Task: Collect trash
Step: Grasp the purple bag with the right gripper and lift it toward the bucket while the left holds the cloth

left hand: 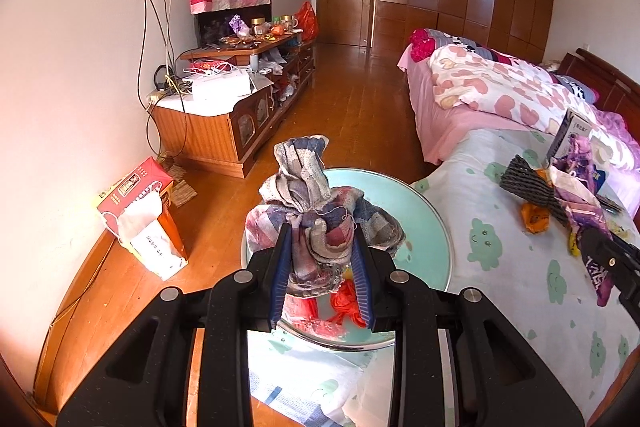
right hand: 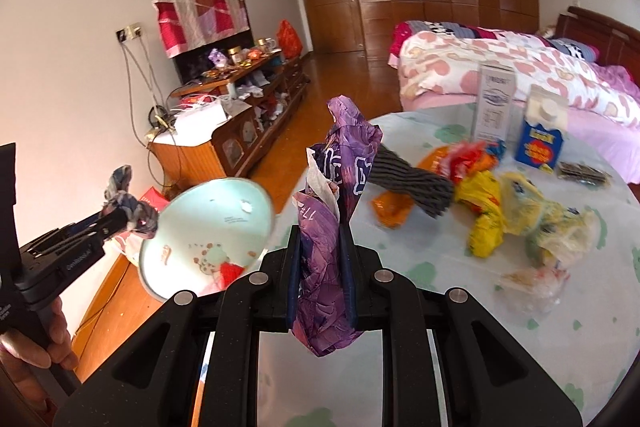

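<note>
Left wrist view:
- The left gripper [left hand: 322,267] is clamped on a knotted checked rag [left hand: 310,211], which is pinched between its blue pads.
- The rag is tied to the rim of a pale green basin [left hand: 424,227], held just ahead of and below the gripper, beside the edge of the bench [left hand: 500,267].
- Red scraps [left hand: 346,301] are seen in the basin, under the gripper.
- To the right of the gripper, on the bench, a black mesh sleeve [left hand: 528,187] and an orange wrapper [left hand: 534,217] are lying among other litter.
- At the far right edge the right gripper [left hand: 612,259] is seen with a purple wrapper [left hand: 596,277] hanging from it.
- To the left of the gripper, on the floor, a red tissue box [left hand: 138,211] is standing.

Right wrist view:
- The right gripper [right hand: 322,275] is clenched on the purple wrapper [right hand: 332,227], which stands crumpled above and below its jaws.
- To its left the basin [right hand: 208,231] is tilted, with the left gripper [right hand: 116,217] fastened on the rag [right hand: 128,207]; a hand [right hand: 32,343] is wrapped round that gripper's handle.
- To the right, ahead on the bench [right hand: 440,287], the mesh sleeve [right hand: 412,179], a yellow bag [right hand: 488,215], a clear bag [right hand: 536,281], a blue carton [right hand: 542,135] and a grey box [right hand: 494,99] are seen; this part is blurred.
</note>
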